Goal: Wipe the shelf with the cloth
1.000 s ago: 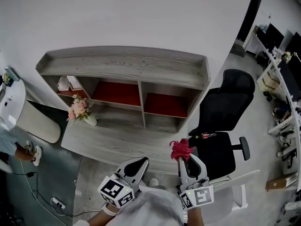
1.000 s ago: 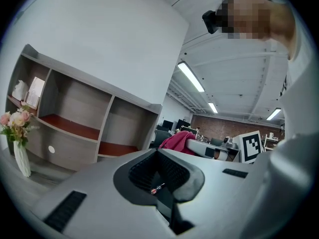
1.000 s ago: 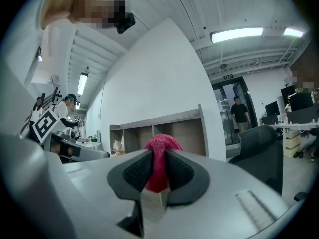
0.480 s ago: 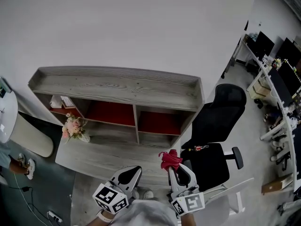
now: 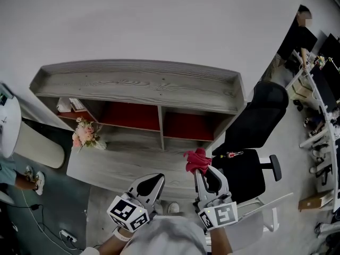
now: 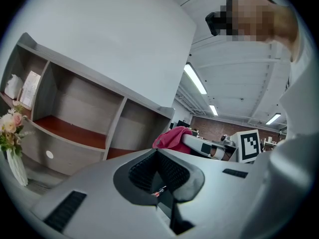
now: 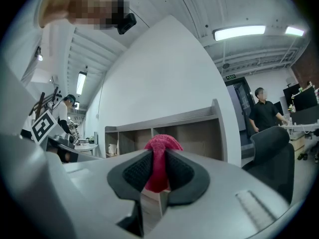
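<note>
The grey wooden shelf (image 5: 138, 84) stands against the white wall, with red-floored compartments and a low ledge in front. My right gripper (image 5: 200, 172) is shut on a pink-red cloth (image 5: 196, 159), which bunches out above its tips just before the ledge's right end. In the right gripper view the cloth (image 7: 160, 151) is pinched between the black pads, with the shelf (image 7: 169, 126) behind it. My left gripper (image 5: 152, 184) hangs beside it on the left, shut and holding nothing. The left gripper view shows the shelf (image 6: 75, 108) and the cloth (image 6: 172, 137) on the right.
A black office chair (image 5: 255, 142) stands right of the shelf, close to my right gripper. A vase of pink flowers (image 5: 85, 134) sits on the ledge's left end. A white round table (image 5: 10, 121) is at the far left. A person (image 5: 300, 33) stands by the desks at the back right.
Both grippers have drifted a little toward the shelf, the cloth still pinched in the right one. The head view has swung, bringing a person into sight at the back right.
</note>
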